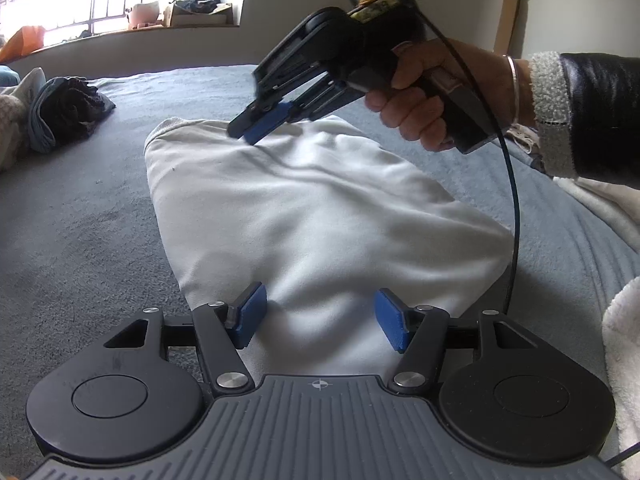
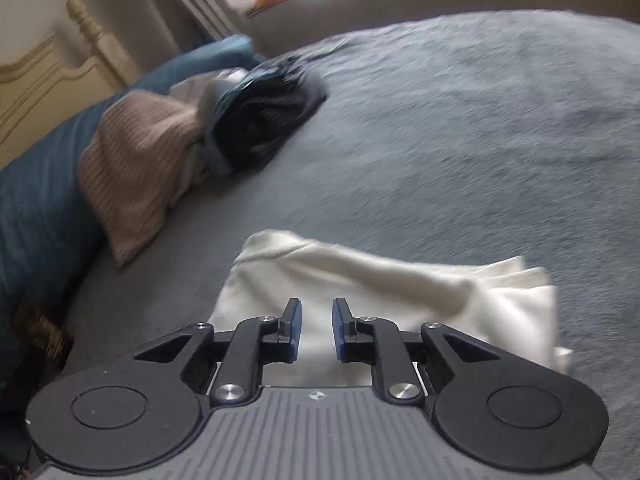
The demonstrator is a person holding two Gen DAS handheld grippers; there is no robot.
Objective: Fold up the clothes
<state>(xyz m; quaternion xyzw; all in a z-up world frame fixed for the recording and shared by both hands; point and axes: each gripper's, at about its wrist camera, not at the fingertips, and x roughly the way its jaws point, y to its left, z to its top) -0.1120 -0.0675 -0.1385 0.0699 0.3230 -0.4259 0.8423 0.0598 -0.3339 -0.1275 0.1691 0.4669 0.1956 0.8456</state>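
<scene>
Folding white garment [image 1: 320, 216] on bed cover [image 1: 80, 240] | left gripper [image 1: 320, 318]: jaws apart astride near edge, steadying | right gripper [image 1: 262, 122]: narrowly parted, empty, above far edge.

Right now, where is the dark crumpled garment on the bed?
The dark crumpled garment lies at far left of the left wrist view, on the grey bedspread, beyond the white folded garment and beside a beige ribbed knit.
</scene>
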